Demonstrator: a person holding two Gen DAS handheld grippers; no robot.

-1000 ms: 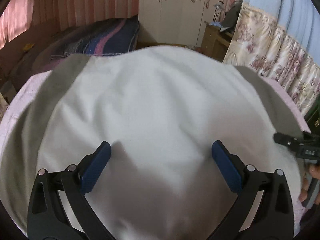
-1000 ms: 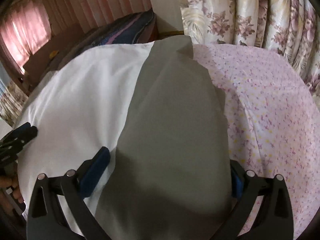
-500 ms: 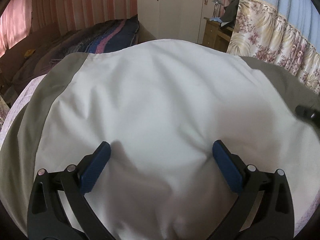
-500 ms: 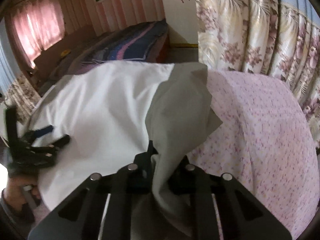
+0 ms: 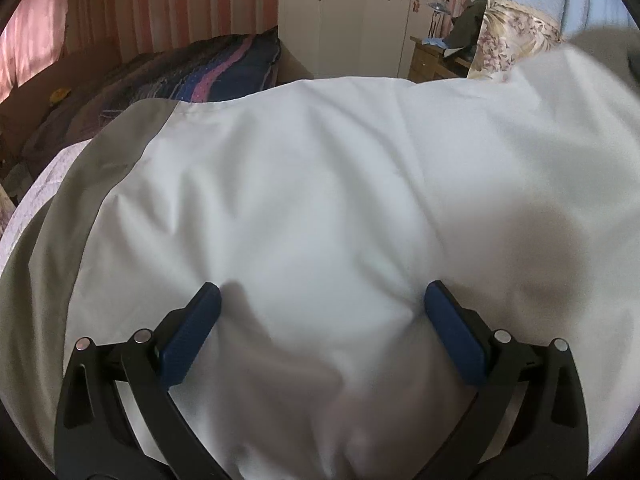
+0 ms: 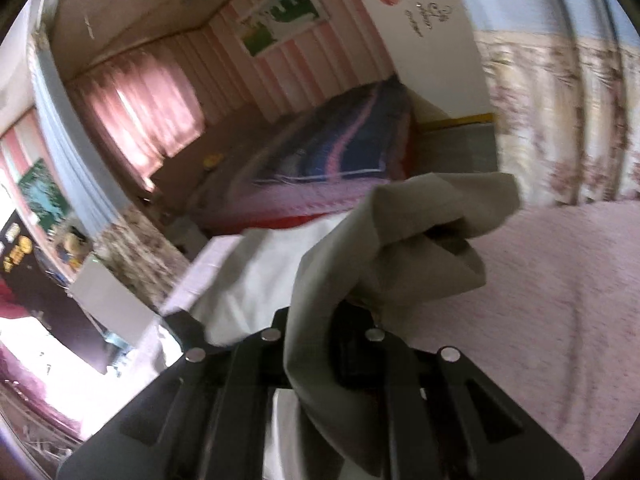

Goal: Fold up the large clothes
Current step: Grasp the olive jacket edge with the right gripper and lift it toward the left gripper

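- Pink floral bedspread is my work surface; the large white garment lies spread across it, filling most of the left wrist view.
- Garment has grey side panels: one flat along its left edge, the other, the grey sleeve, is up off the bed on the right side.
- Right gripper is clamped tight on that grey sleeve, cloth bunched between the jaws and flopping forward over them. Right view is motion-blurred, so I can't see how deep the bite is.
- Left gripper sits over the near middle of the white body, jaws spread wide, blue pads resting on or just above the cloth. Holding nothing.
- My read of the step: carry the sleeve over the white body to make the first lengthwise fold.
- To do it well: keep the sleeve high enough not to drag the body, use the left as an anchor so the fabric doesn't shift, lay the sleeve flat before I let go.
- Risk: thin slippery cloth, grip may slide.
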